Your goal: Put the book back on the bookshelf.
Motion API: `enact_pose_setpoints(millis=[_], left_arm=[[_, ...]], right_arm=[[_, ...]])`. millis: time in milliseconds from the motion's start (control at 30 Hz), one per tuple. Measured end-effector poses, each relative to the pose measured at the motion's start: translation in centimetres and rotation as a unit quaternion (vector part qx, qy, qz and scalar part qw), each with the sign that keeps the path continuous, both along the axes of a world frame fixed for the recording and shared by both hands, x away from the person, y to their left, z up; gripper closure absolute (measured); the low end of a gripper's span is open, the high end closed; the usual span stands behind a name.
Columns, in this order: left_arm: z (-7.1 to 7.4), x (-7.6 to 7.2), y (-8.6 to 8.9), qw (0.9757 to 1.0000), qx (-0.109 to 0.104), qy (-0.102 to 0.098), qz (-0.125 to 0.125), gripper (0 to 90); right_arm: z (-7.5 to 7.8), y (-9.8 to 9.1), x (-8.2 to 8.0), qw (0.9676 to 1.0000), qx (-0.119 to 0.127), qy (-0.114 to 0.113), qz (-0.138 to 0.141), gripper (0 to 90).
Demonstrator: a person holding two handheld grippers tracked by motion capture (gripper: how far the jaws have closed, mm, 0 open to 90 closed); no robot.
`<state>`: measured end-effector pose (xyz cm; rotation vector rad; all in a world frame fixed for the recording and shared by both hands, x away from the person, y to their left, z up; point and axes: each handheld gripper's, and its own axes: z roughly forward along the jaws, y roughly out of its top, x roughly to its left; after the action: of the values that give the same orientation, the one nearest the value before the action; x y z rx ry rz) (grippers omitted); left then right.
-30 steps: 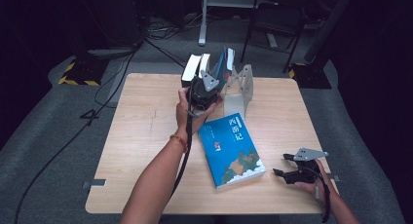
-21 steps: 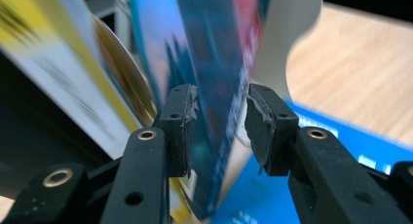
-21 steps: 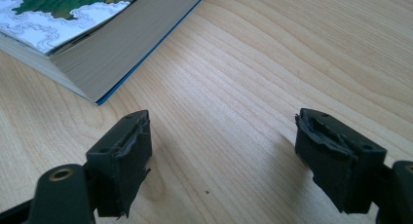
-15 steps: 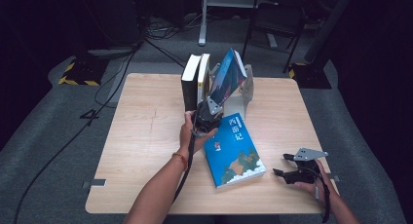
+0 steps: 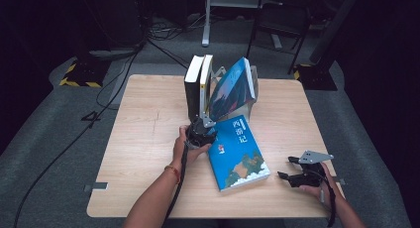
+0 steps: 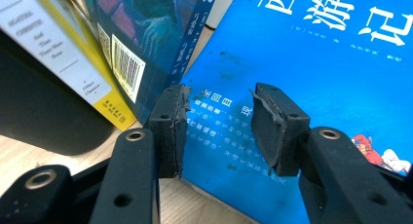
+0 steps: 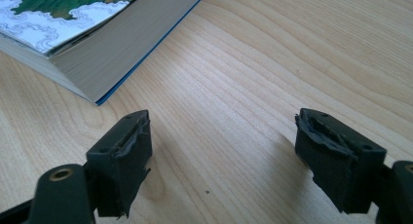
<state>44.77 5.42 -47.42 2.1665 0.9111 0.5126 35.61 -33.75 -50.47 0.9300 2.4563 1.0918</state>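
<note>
Wooden table (image 5: 148,139), light grain, square to the high view, dark floor around it.

Blue book (image 5: 238,152) lies flat on the table right of centre, cover up. White Chinese title characters down its upper part — 西游记 — with a green-and-white cloud picture at its near end. In the left gripper view smaller white lines of Chinese print sit below the title on the cover (image 6: 292,63); too small to read.

At the far edge, a row of books in a stand: a dark upright book (image 5: 193,86), a white-and-yellow one (image 5: 205,84) touching it, then a blue-covered book (image 5: 233,86) tilted over to the right against the grey bookend (image 5: 253,86). In the left gripper view the tilted book's back cover shows a barcode (image 6: 127,68); the yellow-edged book's spine (image 6: 58,53) carries small print, "Other Classics" just legible.

Left gripper (image 5: 202,129) sits low at the blue book's far-left corner, just below the tilted book. Jaws have just been opening; partly apart, pads (image 6: 178,129) clear of one another with nothing between them, the blue cover behind the gap. Whether the tips touch the cover I cannot tell.

Right gripper (image 5: 287,174) rests near the table's right front — jaws wide apart, bare wood between them, blue book's page edge (image 7: 112,48) near, not touching.
</note>
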Motion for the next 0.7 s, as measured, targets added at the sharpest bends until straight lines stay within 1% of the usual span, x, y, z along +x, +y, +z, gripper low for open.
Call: enact_pose_setpoints(millis=[67, 100, 133, 167, 200, 233, 267, 300, 333, 367, 400, 433, 500, 533, 567, 600, 667, 700], left_arm=[[0.1, -0.2, -0.2, 0.9998, 0.011, -0.016, 0.002, 52.1], [0.3, -0.3, -0.3, 0.9996, 0.008, -0.026, 0.003, 52.5], [0.6, -0.3, -0.4, 0.9993, -0.004, -0.037, -0.004, 56.0], [1.0, -0.4, -0.6, 0.9989, -0.009, -0.046, -0.007, 56.8], [1.3, -0.3, -0.9, 0.9987, -0.010, -0.049, -0.008, 56.3], [2.0, -0.2, -1.5, 0.9982, -0.011, -0.058, -0.013, 54.5], [2.8, -0.2, -2.0, 0.9976, -0.018, -0.065, -0.017, 51.4], [3.6, -0.1, -2.6, 0.9969, -0.020, -0.073, -0.020, 50.3], [3.6, -0.1, -2.6, 0.9969, -0.020, -0.073, -0.020, 48.8], [4.7, 0.1, -3.6, 0.9960, -0.024, -0.084, -0.021, 48.8], [5.2, 0.3, -4.0, 0.9957, -0.025, -0.087, -0.021, 45.9], [6.0, 0.7, -4.5, 0.9950, -0.024, -0.095, -0.018, 43.3], [7.0, 1.4, -5.3, 0.9939, -0.025, -0.107, -0.005, 41.7], [7.4, 1.7, -5.5, 0.9935, -0.030, -0.110, 0.002, 40.0], [7.7, 2.1, -5.7, 0.9934, -0.042, -0.107, 0.002, 38.9], [7.9, 2.4, -5.9, 0.9935, -0.048, -0.103, 0.003, 38.3], [8.2, 2.8, -6.7, 0.9930, -0.047, -0.108, -0.002, 34.8], [8.3, 2.8, -7.2, 0.9926, -0.044, -0.113, -0.004, 35.1]], right_arm=[[0.0, 0.0, -0.1, 1.0000, -0.001, -0.002, -0.002, 21.6], [0.0, 0.1, -0.1, 1.0000, -0.001, -0.003, -0.003, 21.6], [0.0, 0.1, -0.1, 1.0000, -0.001, -0.002, -0.003, 21.6], [0.0, 0.0, -0.1, 1.0000, 0.000, -0.001, -0.003, 21.6], [0.0, 0.0, -0.1, 1.0000, 0.000, -0.001, -0.003, 21.6], [0.0, 0.0, -0.1, 1.0000, 0.000, -0.001, -0.002, 21.6], [0.0, 0.0, -0.1, 1.0000, 0.000, 0.000, -0.002, 21.5], [0.0, 0.0, -0.1, 1.0000, -0.001, -0.001, -0.002, 21.5], [0.0, 0.0, -0.1, 1.0000, -0.001, -0.001, -0.002, 21.5], [0.0, 0.0, 0.0, 1.0000, -0.001, -0.001, -0.001, 21.5], [0.0, 0.0, -0.1, 1.0000, 0.000, 0.000, -0.002, 21.5], [0.0, 0.0, -0.1, 1.0000, 0.000, -0.001, -0.002, 21.5], [0.0, 0.0, -0.1, 1.0000, 0.000, -0.001, -0.003, 21.5], [0.0, 0.0, -0.1, 1.0000, 0.000, -0.001, -0.003, 21.5], [0.0, 0.0, -0.1, 1.0000, 0.000, -0.001, -0.002, 21.5], [0.0, 0.0, -0.1, 1.0000, 0.000, -0.001, -0.002, 21.5], [0.0, 0.0, -0.1, 1.0000, 0.000, -0.001, -0.002, 21.5], [0.0, 0.0, -0.1, 1.0000, 0.000, 0.000, -0.001, 21.5]])
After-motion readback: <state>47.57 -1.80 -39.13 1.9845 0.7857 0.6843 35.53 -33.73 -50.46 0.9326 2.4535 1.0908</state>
